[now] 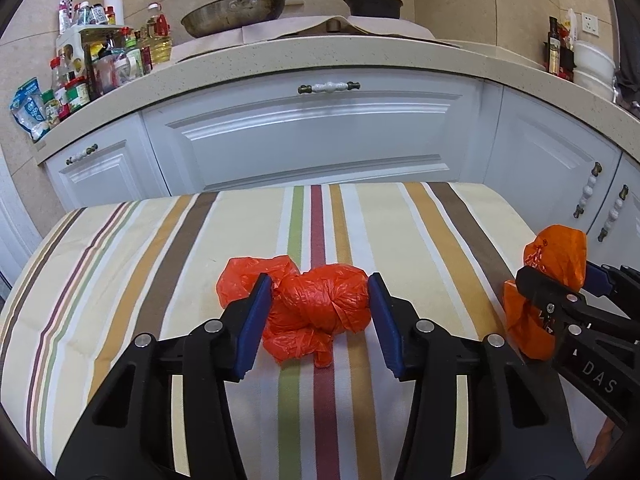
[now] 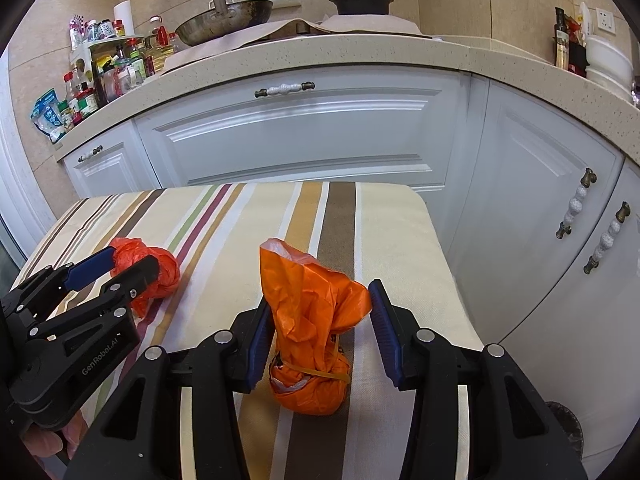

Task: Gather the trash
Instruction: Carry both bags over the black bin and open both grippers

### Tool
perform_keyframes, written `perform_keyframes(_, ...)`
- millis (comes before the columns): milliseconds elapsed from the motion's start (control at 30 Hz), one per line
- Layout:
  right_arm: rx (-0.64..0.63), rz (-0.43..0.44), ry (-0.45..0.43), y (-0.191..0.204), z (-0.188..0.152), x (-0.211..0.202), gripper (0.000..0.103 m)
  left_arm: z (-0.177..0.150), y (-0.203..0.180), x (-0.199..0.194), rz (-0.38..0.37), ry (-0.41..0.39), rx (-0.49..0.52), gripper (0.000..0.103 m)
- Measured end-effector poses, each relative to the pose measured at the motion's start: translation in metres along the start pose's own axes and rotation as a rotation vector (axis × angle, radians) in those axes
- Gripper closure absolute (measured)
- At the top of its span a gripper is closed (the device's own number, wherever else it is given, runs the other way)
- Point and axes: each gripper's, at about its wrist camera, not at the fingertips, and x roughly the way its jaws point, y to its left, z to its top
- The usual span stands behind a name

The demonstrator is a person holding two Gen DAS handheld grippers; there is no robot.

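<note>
A knotted red plastic trash bag (image 1: 318,310) lies on the striped table (image 1: 160,248). My left gripper (image 1: 318,324) is open, one finger on each side of the bag, pads close to it. An orange trash bag tied with a rubber band (image 2: 312,336) stands upright near the table's right edge. My right gripper (image 2: 318,332) is open around it, the left pad touching it. The red bag (image 2: 154,276) and left gripper (image 2: 116,270) show at the left of the right wrist view. The orange bag (image 1: 554,260) and right gripper (image 1: 560,276) show at the right of the left wrist view.
White kitchen cabinets (image 1: 316,136) stand just beyond the table. On the counter (image 1: 320,56) are a wok (image 1: 234,14), a black pot (image 1: 374,4) and several bottles at the left (image 1: 100,64). A dark bin (image 2: 564,424) sits low right of the table.
</note>
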Motion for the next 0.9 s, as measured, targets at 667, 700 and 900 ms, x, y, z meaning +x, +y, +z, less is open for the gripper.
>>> perform_keyframes(667,-0.002,0.002,-0.093,0.004,-0.028,-0.072,0.058,-0.024,0.02,-0.086,-0.009,-0.068,-0.073,0.056)
perform_keyframes(700,0.001,0.002,-0.097,0.003,-0.033,-0.078,0.058,-0.027,0.02,-0.091,-0.012,-0.069,-0.076,0.056)
perform_keyframes(900,0.024,-0.024,-0.118,-0.006,-0.058,-0.115,0.058,-0.047,0.013,-0.123,-0.045,-0.063,-0.071,0.056)
